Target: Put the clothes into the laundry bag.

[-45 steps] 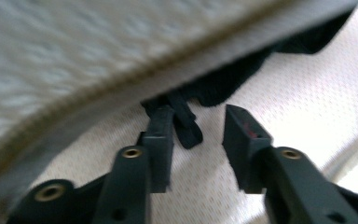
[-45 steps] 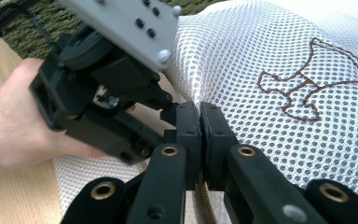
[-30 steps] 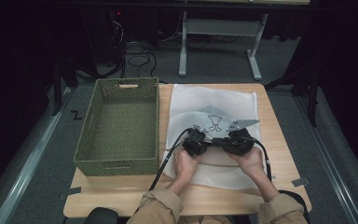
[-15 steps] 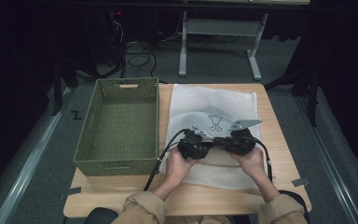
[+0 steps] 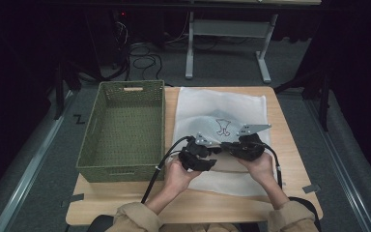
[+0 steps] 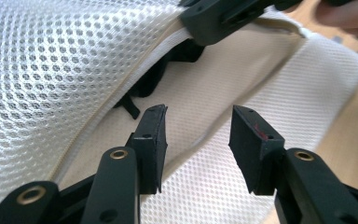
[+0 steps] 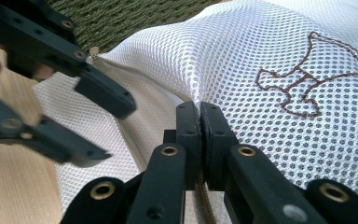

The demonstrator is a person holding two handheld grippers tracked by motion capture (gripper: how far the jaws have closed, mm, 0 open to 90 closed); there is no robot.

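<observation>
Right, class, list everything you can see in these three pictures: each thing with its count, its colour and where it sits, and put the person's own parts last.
Table: one, light wood, under everything.
Basket: one, green woven, left part of the table.
Mesh bag: one, white with a brown outline figure, right of the basket, its near edge lifted open.
Dark item inside the bag: one, black, at the opening; cannot tell what it is.
Metal stand: one, grey, on the floor beyond the table.
Cables: several, black, on the floor beyond the basket.
Left gripper: one, black, jaws apart at the bag's opening.
Right gripper: one, black, jaws shut on the bag's upper layer.
Hands: two, holding the grippers.
Sleeves: two, tan.
</observation>
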